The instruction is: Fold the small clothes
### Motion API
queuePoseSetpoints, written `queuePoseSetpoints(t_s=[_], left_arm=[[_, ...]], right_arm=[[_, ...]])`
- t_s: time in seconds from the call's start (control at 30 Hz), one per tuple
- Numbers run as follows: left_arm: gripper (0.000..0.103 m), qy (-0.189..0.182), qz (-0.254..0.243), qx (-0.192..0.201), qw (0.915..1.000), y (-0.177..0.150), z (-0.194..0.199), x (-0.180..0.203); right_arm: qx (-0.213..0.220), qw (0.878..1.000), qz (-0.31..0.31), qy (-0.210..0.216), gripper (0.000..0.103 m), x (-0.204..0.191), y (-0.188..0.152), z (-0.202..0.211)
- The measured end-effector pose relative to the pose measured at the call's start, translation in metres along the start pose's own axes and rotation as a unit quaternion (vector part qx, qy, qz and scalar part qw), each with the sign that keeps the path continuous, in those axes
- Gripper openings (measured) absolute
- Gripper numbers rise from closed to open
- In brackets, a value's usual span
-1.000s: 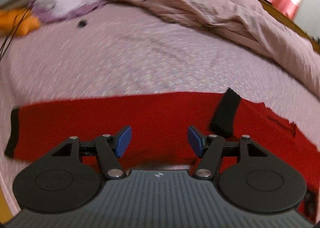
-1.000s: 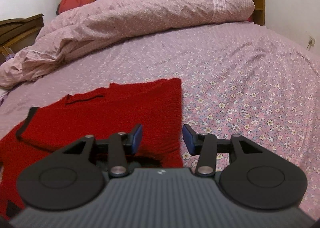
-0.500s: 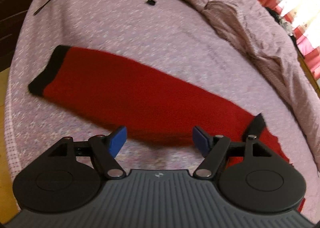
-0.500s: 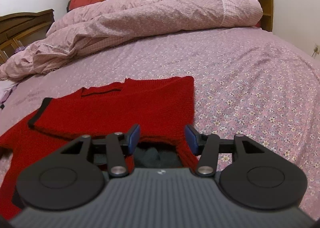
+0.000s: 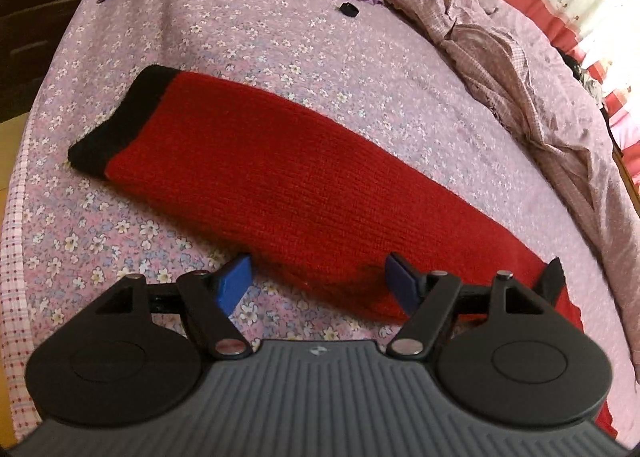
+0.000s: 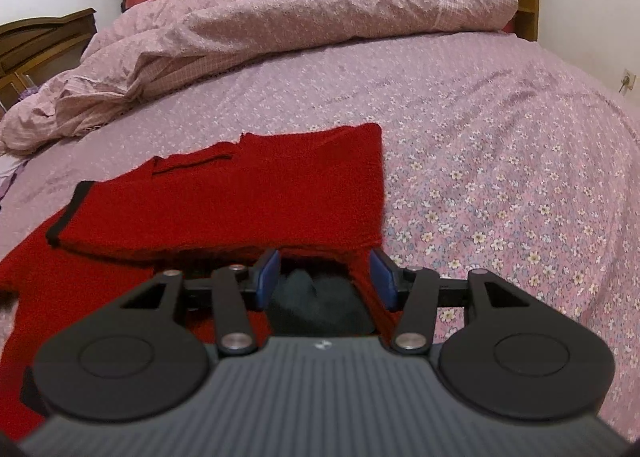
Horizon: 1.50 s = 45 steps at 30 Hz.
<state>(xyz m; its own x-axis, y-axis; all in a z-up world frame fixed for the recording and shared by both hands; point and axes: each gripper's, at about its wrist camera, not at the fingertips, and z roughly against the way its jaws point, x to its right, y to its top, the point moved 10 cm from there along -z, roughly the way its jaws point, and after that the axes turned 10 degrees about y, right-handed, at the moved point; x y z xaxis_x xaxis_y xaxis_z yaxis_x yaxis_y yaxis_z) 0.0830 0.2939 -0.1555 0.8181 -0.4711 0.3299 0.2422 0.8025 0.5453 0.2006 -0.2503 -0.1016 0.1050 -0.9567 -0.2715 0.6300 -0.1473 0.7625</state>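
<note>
The left gripper (image 5: 318,283) has swung down wide open over the red sweater's (image 5: 304,193) spread sleeve on the bed (image 5: 400,69), ready to fold; right gripper (image 6: 324,277) hovers unclenched at the hem.

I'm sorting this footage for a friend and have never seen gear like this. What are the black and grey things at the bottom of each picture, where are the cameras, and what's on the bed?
Each picture comes from a camera mounted on a handheld tool that a person carries, one per hand; there is no robot. The black arms with blue pads are the tool's two fingers, seen from behind.

The left tool looks at a long sleeve of a red sweater with a black cuff, stretched flat on the flowered bedsheet. Its fingers stand open just over the sleeve's near edge, gripping nothing.

The right tool looks across the sweater's body, where the other sleeve is already folded over. It is also open, with the hem area between its fingers but not pinched.

A rumpled quilt lies further back.
</note>
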Motion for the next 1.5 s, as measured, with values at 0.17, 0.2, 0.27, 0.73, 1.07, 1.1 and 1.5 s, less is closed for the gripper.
queuePoseSetpoints(t_s=[0.17, 0.2, 0.27, 0.73, 1.07, 1.1, 1.5], left_arm=[[0.078, -0.018, 0.033, 0.002, 0.9993, 0.003, 0.001, -0.001], [0.078, -0.025, 0.042, 0.002, 0.9988, 0.004, 0.002, -0.001], [0.078, -0.037, 0.058, 0.003, 0.9976, 0.007, 0.002, -0.001], [0.029, -0.050, 0.059, 0.070, 0.9945, 0.055, 0.007, -0.006], [0.022, -0.117, 0.011, 0.120, 0.9859, 0.094, 0.049, 0.046], [0.022, -0.123, 0.008, 0.123, 0.9846, 0.097, 0.051, 0.053], [0.022, -0.237, -0.049, 0.136, 0.9607, 0.099, 0.113, 0.161]], right_arm=[[-0.006, 1.000, -0.001, -0.003, 0.052, 0.001, -0.002, -0.002], [-0.006, 1.000, -0.001, -0.003, 0.052, 0.001, -0.002, -0.002], [-0.006, 1.000, 0.001, -0.002, 0.052, 0.000, -0.003, -0.003], [-0.005, 1.000, -0.003, 0.008, 0.052, -0.002, -0.003, -0.003], [0.005, 1.000, -0.008, 0.018, 0.052, -0.006, -0.002, 0.001], [0.007, 1.000, -0.008, 0.018, 0.052, -0.005, -0.002, 0.002], [0.018, 0.999, -0.021, 0.020, 0.052, -0.002, -0.002, 0.007]])
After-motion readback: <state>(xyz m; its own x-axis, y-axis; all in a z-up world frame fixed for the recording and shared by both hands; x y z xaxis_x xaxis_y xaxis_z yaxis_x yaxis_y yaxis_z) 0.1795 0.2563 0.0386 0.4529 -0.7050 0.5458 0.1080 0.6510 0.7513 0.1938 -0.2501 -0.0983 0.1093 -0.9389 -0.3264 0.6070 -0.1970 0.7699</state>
